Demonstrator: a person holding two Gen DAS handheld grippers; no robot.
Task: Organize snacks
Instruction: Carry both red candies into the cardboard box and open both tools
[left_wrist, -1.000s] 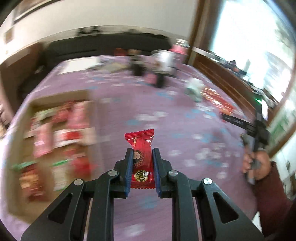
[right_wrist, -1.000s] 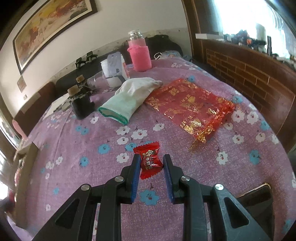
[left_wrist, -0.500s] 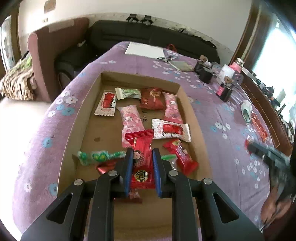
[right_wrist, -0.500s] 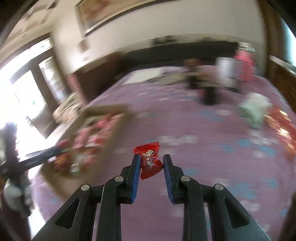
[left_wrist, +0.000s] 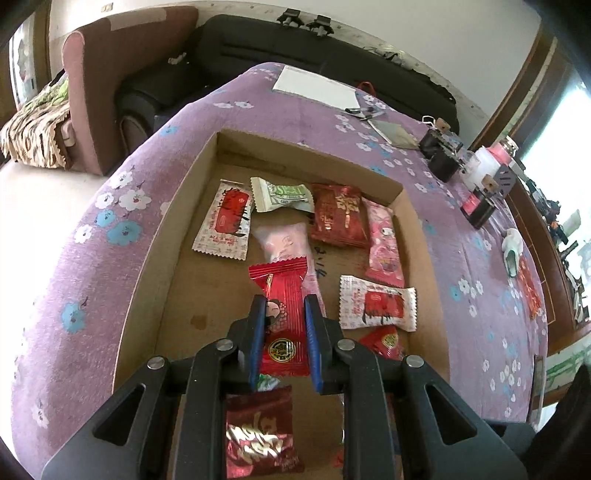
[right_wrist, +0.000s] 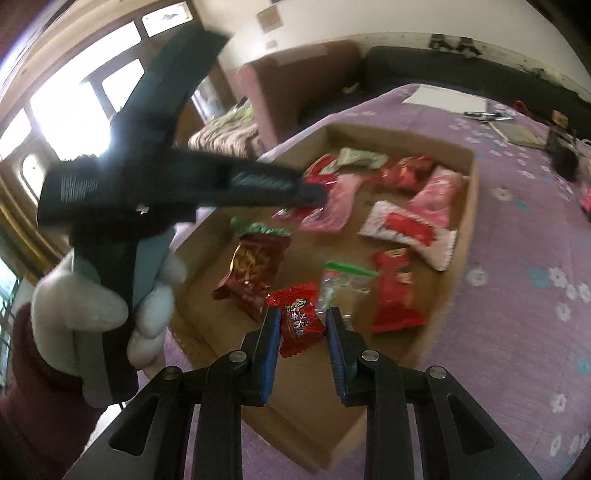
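Observation:
A shallow cardboard box (left_wrist: 184, 206) lies on the purple flowered tablecloth and holds several snack packets. My left gripper (left_wrist: 283, 306) hangs over the box's middle, shut on a long red snack packet (left_wrist: 282, 314) with a cartoon figure. My right gripper (right_wrist: 300, 318) hovers above the box's (right_wrist: 467, 206) near corner, shut on a small red candy (right_wrist: 297, 319). In the right wrist view the left gripper (right_wrist: 310, 194) reaches in from the left with its tip over the box, held by a white-gloved hand (right_wrist: 96, 306).
Beyond the box lie a white sheet of paper (left_wrist: 314, 88), pens, small dark jars (left_wrist: 439, 155) and a pink-lidded bottle (left_wrist: 495, 155). A white glove (left_wrist: 513, 247) and a red foil bag lie at the far right. A dark sofa and a brown armchair (left_wrist: 96, 88) stand behind the table.
Both grippers swung from the open tablecloth over to the cardboard box, each keeping its snack. The left gripper sank closer to the box, and the right one now faces it with the left gripper in sight.

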